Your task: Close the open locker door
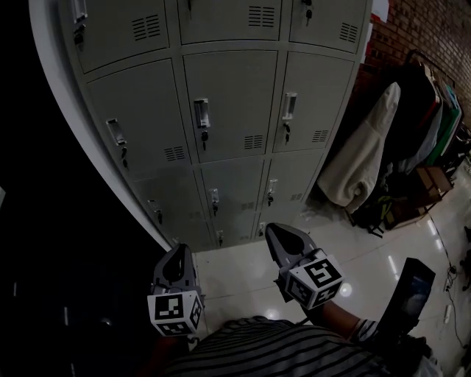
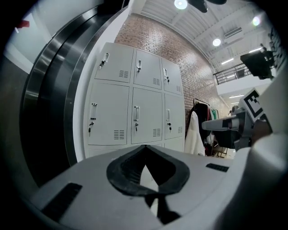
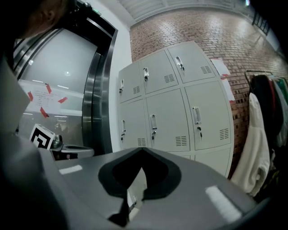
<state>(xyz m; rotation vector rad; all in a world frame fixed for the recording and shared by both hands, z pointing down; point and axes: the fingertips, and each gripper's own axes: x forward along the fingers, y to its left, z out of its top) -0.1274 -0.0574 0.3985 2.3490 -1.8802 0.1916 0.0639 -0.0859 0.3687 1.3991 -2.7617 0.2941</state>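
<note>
Lockers (image 1: 221,125), left gripper (image 1: 180,250), right gripper (image 1: 274,230), closed empty

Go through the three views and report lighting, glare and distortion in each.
Head view: dim and underexposed, black down the left, lockers bowed by the wide lens, pale glare on the glossy floor. Left gripper view: brighter, ceiling lamps blown out, dark corners. Right gripper view: brick wall evenly lit, straight edges strongly curved, dark corners.

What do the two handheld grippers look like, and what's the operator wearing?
Left gripper and right gripper: grey tapered shells, black-padded jaws, each with a white cube of black square markers. No cables visible. Person wears a striped shirt.
</note>
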